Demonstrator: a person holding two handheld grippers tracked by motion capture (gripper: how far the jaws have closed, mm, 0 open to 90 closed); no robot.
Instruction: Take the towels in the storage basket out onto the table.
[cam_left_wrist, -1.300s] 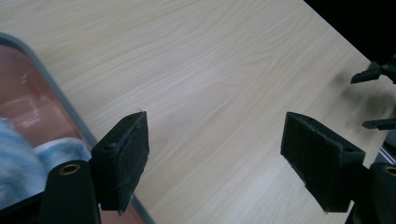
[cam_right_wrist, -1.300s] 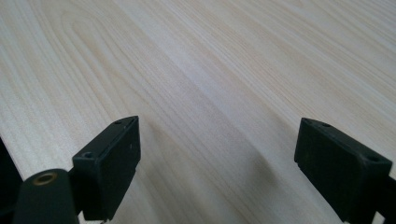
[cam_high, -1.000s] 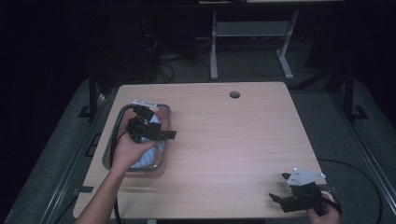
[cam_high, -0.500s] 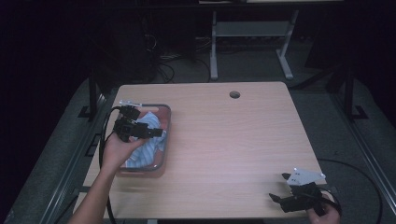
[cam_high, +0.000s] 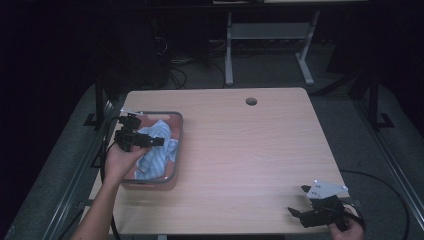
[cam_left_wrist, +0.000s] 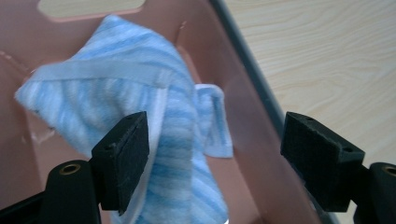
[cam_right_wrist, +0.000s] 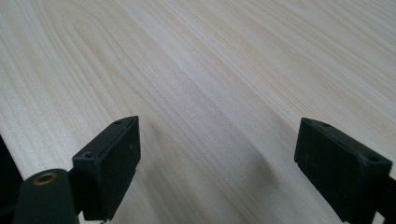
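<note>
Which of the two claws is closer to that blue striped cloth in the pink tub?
The left. The left claw hangs open right over the blue striped cloth in the pink tub; the right claw sits open far across the table, at its near corner.

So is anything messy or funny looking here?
Only a little. The blue striped cloth lies crumpled in the pink bin, one corner flopped toward the wall. Nothing looks spilled or broken on the table.

Cloth (cam_high: 156, 145) in bin (cam_high: 177, 150), table's (cam_high: 260, 155) left

Soft striped cloth (cam_left_wrist: 140, 88) lies in a smooth pink plastic bin (cam_left_wrist: 243, 93) (matt) on pale wood-grain table (cam_right_wrist: 210, 70).
</note>
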